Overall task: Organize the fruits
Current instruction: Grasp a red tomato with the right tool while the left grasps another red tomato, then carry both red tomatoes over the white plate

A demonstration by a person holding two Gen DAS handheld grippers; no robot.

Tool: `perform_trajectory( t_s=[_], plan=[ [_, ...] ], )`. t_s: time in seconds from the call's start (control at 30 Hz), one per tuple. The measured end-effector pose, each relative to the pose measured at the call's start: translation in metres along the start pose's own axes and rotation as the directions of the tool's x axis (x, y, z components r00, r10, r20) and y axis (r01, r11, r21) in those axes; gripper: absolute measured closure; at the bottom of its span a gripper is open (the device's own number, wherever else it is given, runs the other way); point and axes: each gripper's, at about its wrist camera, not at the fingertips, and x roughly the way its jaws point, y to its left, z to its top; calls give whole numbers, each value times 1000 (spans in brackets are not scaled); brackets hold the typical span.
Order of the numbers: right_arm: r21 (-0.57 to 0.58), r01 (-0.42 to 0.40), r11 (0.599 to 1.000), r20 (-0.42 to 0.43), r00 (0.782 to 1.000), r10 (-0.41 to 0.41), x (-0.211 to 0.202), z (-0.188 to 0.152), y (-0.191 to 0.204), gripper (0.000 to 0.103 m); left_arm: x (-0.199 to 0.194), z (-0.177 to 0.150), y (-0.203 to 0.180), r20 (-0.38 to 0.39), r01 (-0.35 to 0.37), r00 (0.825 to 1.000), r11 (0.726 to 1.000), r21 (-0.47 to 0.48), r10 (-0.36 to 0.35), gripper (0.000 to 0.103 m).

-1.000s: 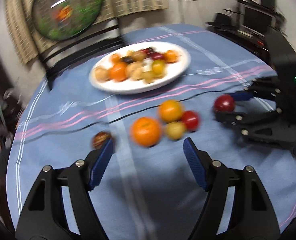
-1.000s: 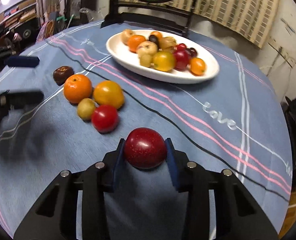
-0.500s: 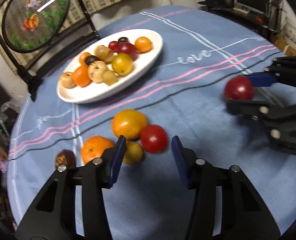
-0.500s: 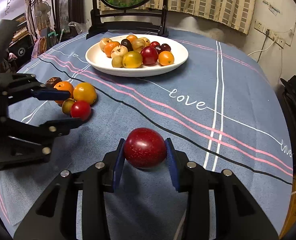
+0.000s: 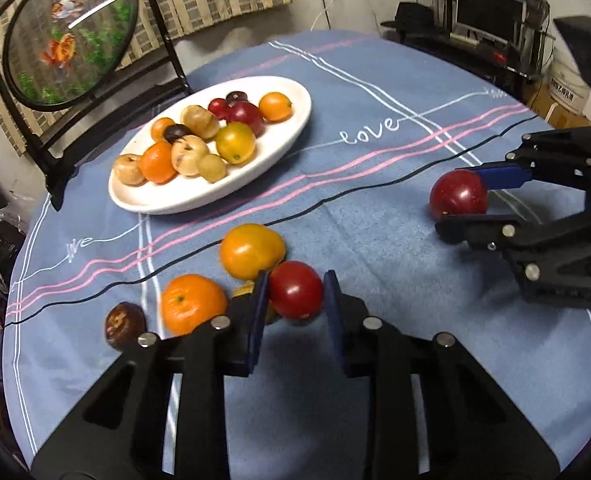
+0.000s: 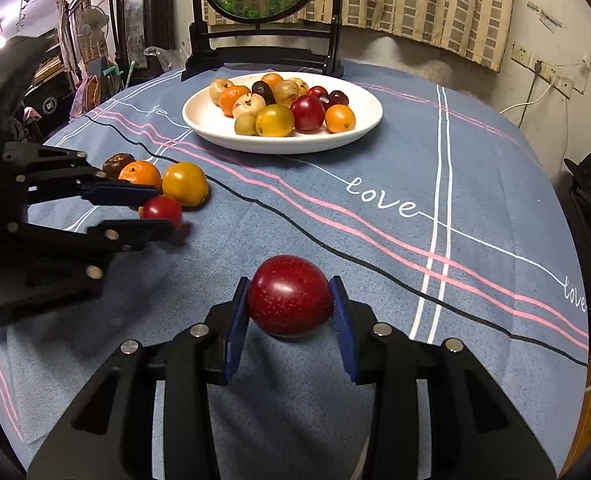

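My left gripper is closing its jaws on a small red tomato, and the blue pads touch both its sides on the blue tablecloth. Beside it lie an orange-yellow tomato, a mandarin, a dark brown fruit and a small yellow fruit, mostly hidden behind the left finger. To the right, my right gripper is shut on a dark red plum held just above the cloth. A white oval plate with several fruits stands further back.
A round fish-painted screen on a black stand rises behind the plate at the table's far edge. A monitor and shelves stand beyond the table at right. The cloth between plate and grippers is bare.
My left gripper moved in over the loose fruits and closed from wide open onto the red tomato. The right gripper kept the plum and shifted slightly.
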Motion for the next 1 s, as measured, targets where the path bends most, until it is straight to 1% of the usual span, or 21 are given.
perform_trajectory(
  t_s=[0.07,0.2,0.4,0.5,0.67,0.83,1.0],
  plan=[
    [2,0,1000,8,1000,-1,-3,1,2,64,-9,-2,5,19,10,1000,1000,-16,-9,75],
    [-6,-7,1000,16,1000,7,-8,4,10,64,-22,-6,16,37,7,999,999,-45,-5,75],
    [-26,-17,1000,27,999,18,-12,15,26,64,-32,-4,37,51,-12,999,995,-96,17,75],
    [-35,-18,999,47,999,19,-15,29,29,64,-37,4,49,70,-17,997,993,-113,25,75],
    [-37,-19,999,101,995,22,-20,63,32,64,-38,24,66,99,-43,994,990,-134,57,75],
    [-32,-19,999,151,988,24,-19,95,31,64,-29,45,80,118,-47,991,987,-155,66,75],
    [-28,-22,999,172,985,27,-10,118,28,64,-17,55,87,116,-50,991,986,-159,69,75]
  ],
)
